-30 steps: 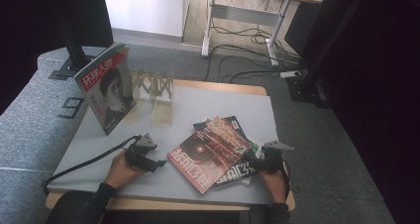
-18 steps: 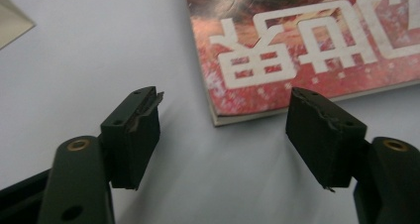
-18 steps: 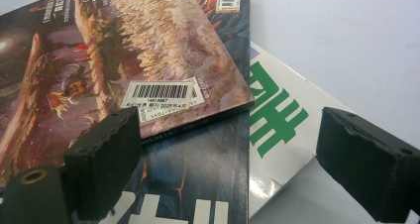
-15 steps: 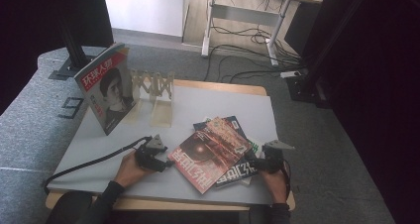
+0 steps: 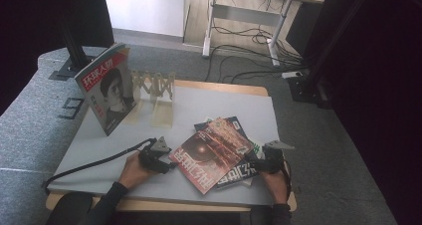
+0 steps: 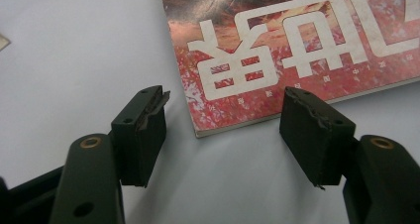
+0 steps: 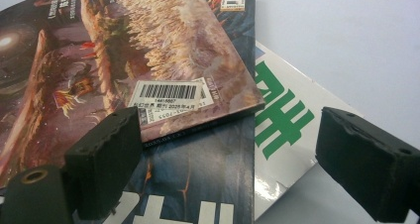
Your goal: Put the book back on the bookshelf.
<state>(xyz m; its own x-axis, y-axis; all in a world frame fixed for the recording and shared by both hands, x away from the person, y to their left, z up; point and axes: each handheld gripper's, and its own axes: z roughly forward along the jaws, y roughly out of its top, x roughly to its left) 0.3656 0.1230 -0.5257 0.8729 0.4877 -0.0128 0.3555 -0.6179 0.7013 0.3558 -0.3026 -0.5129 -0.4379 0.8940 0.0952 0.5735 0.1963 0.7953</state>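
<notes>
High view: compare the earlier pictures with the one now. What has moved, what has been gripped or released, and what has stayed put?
The left gripper has slid right across the table to the near corner of the red magazine. Its jaws have just been closing, yet they stand apart with the corner ahead of them, nothing gripped. The right gripper, the magazine pile, the upright magazine and the wooden rack stayed as they were.

High view overlooks table (image 5: 99,135); gripper views perhaps share magazines (image 5: 211,153).

Red magazine (image 5: 211,154) with white lettering overlaps a dark blue magazine (image 5: 240,171).
</notes>
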